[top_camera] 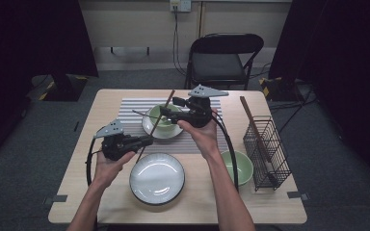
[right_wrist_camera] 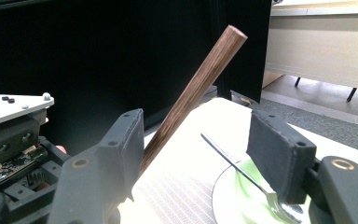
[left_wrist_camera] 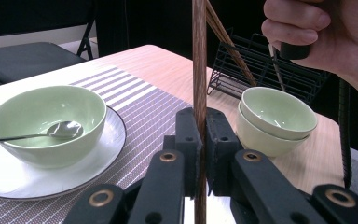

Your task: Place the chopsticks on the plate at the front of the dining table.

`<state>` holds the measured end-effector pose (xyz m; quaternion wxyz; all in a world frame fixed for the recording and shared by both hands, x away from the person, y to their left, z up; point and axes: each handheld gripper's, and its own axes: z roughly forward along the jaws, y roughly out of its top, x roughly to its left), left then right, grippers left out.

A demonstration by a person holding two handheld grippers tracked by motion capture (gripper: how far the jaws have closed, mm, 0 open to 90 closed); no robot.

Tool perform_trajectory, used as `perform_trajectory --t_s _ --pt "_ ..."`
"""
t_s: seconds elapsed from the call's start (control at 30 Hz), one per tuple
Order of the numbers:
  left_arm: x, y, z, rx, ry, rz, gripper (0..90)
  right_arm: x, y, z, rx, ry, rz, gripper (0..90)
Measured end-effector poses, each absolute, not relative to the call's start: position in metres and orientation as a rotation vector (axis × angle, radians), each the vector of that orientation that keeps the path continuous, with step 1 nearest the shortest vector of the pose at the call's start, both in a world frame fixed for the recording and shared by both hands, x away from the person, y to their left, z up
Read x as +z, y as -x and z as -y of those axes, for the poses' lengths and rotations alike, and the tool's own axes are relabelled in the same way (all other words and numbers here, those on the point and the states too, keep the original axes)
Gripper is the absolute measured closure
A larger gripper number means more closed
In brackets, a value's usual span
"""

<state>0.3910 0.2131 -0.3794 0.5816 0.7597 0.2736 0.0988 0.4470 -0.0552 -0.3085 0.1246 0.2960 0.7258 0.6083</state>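
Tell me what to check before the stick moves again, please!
1. Left gripper shut on the long brown wooden chopstick: ok.
2. Right gripper off the chopstick, jaws apart: ok.
3. Metal spoon resting inside the pale green bowl: ok.
4. Bowl sitting on the white plate: ok.
5. Black wire basket upright, another chopstick inside: ok.
6. Where the held chopstick's lower tip ends: cannot tell.

Dark brown wooden chopstick (left_wrist_camera: 199, 70); pale green bowl (top_camera: 165, 117) on a white plate (top_camera: 163, 132) over a grey-and-white striped mat (top_camera: 130, 109). At four o'clock, a black wire basket (top_camera: 269, 154) on the light wood desk (top_camera: 101, 108).
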Motion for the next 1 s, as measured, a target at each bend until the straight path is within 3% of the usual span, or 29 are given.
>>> perform_trajectory --t_s 1.0 --pt "-0.382 -0.391 -0.216 0.239 -1.793 -0.640 85.4 -0.307 -0.449 0.066 1.745 -0.889 -2.072 31.1"
